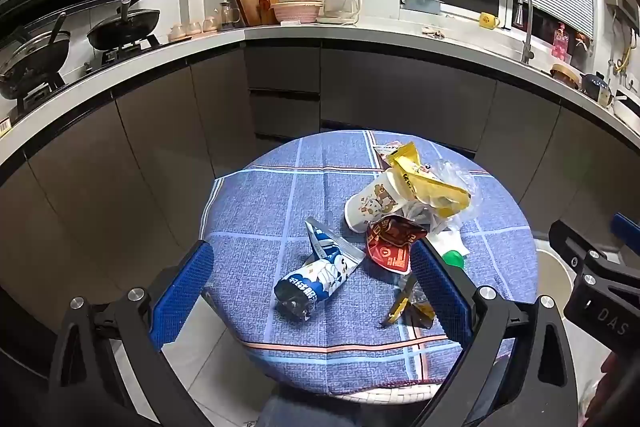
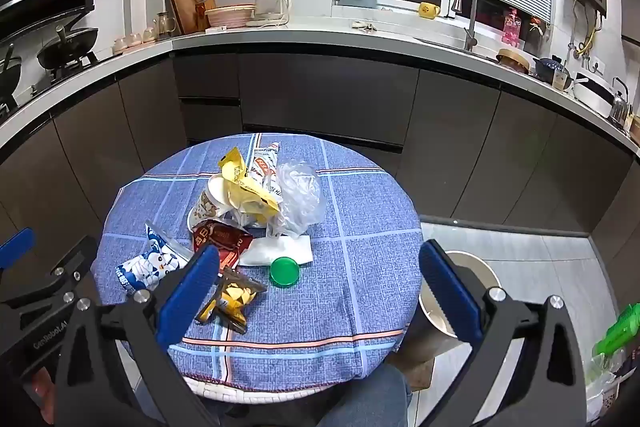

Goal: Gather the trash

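Observation:
Trash lies on a round table with a blue checked cloth (image 1: 256,211) (image 2: 360,227). There is a blue-white snack bag (image 1: 316,275) (image 2: 148,267), a red wrapper (image 1: 392,243) (image 2: 220,239), a paper cup (image 1: 372,203) (image 2: 208,205), a yellow bag (image 1: 432,187) (image 2: 248,187), a clear plastic bag (image 2: 300,199), a white napkin (image 2: 280,251), a green lid (image 2: 284,271) (image 1: 454,259) and a small brown-yellow wrapper (image 2: 232,301) (image 1: 412,303). My left gripper (image 1: 312,291) is open above the blue-white bag. My right gripper (image 2: 320,287) is open above the table's near right part.
A white bin (image 2: 460,291) (image 1: 554,279) stands on the floor right of the table. Dark cabinets and a counter with pans, kettle and sink curve behind. A green object (image 2: 616,327) is at the right edge.

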A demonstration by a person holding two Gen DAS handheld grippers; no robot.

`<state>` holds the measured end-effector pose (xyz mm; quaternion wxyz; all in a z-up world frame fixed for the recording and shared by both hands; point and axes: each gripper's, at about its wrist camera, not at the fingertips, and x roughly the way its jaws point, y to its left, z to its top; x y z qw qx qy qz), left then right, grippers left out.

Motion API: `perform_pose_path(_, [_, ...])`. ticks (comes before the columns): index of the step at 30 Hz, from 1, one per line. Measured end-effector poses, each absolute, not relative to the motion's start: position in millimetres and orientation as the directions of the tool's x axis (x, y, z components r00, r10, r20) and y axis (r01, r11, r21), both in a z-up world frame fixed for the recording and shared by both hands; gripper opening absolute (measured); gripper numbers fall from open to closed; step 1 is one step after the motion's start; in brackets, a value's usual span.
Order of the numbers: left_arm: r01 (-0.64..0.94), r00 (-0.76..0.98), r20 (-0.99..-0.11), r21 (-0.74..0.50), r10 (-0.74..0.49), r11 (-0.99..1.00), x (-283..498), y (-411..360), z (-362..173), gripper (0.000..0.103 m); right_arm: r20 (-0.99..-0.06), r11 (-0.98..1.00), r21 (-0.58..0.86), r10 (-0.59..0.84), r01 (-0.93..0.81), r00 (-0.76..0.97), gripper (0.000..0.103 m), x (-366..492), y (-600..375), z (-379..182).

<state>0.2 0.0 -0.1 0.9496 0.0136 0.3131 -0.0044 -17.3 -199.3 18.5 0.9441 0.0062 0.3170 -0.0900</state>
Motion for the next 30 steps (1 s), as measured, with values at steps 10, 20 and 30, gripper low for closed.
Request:
perform_pose_path(10, [0.017,0.807,-0.591,0.021,-0.001,1.0,0.0,0.1,0.0,0.095,-0.599,0.984,-0.045,-0.166,0.174,0.783,0.1,-17.1,-199.6,17.9])
perform_pose_path(20, [0.017,0.808,-0.589,0.018,-0.003,1.0,0.0,0.1,0.1,0.095,-0.598,0.984,-0.044,-0.166,0.174,0.784,0.1,-17.5,-199.2,17.5])
perform_pose_path(30, [0.017,0.81,-0.587,0.016,-0.004,1.0,-0.2,0.2,0.2,0.095,-0.595,0.984,-0.046,-0.167,0.174,0.786,0.1,-17.5,-199.6,19.4])
